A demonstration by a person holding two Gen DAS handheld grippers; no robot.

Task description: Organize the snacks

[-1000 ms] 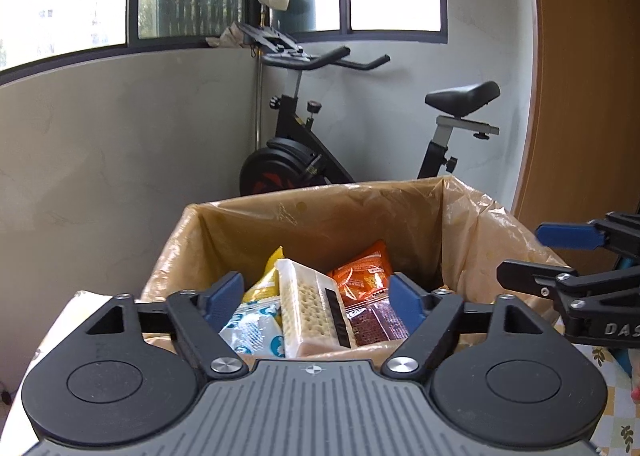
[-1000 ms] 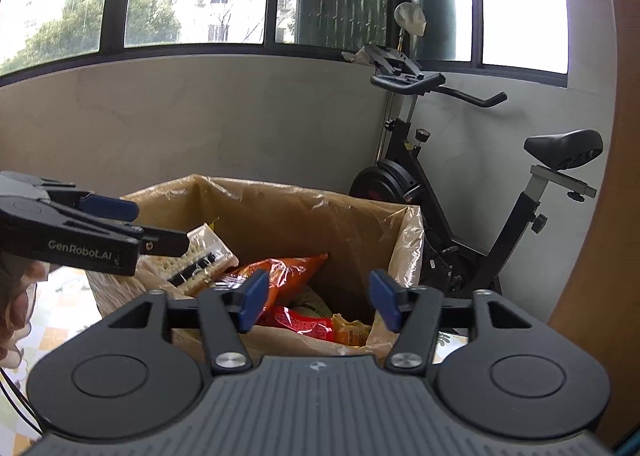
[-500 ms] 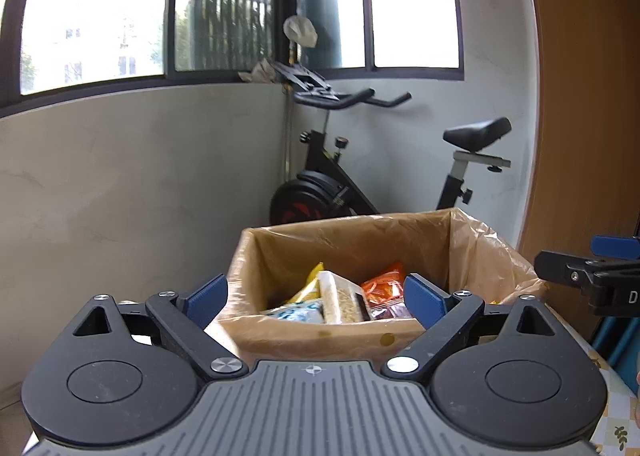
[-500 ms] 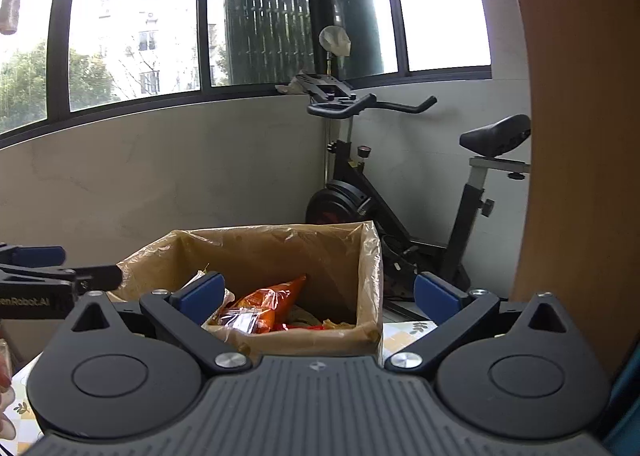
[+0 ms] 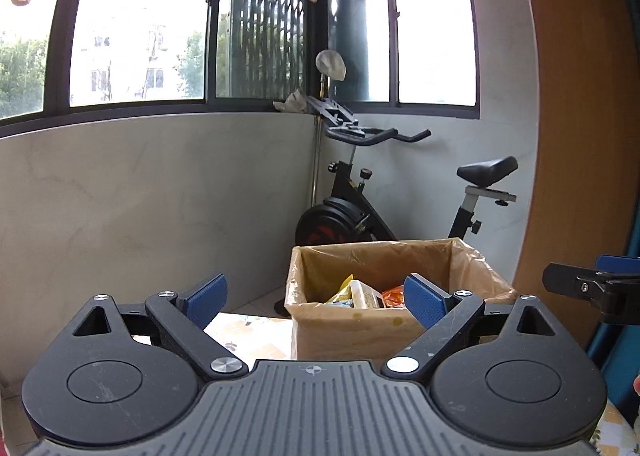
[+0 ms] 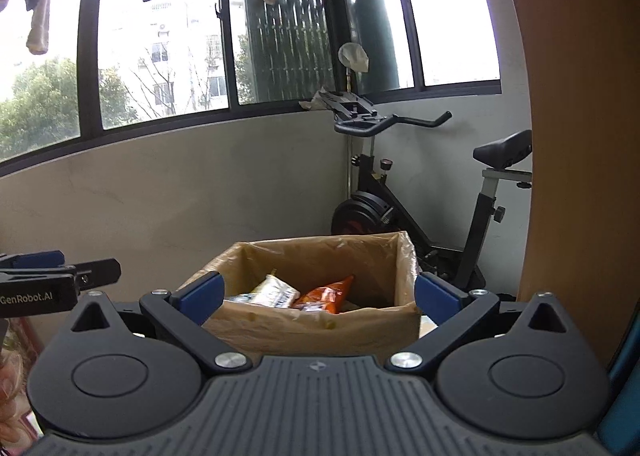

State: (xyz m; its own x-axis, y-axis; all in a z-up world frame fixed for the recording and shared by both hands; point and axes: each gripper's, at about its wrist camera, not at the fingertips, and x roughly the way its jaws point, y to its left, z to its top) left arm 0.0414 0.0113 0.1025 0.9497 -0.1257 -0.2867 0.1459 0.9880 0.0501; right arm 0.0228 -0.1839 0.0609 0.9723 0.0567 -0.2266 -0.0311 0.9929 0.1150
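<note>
Both the left gripper (image 5: 316, 296) and right gripper (image 6: 318, 294) stand wide open and empty, with the snack box (image 6: 320, 326) ahead, slightly nearer the right one.

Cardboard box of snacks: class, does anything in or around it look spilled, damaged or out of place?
Nothing stands out. The cardboard box sits upright on the table, its plastic liner folded over the rim, and the snack packets lie loosely inside; none has spilled.

Snack packets (image 6: 298, 296) inside lined cardboard box (image 6: 320, 332)
</note>
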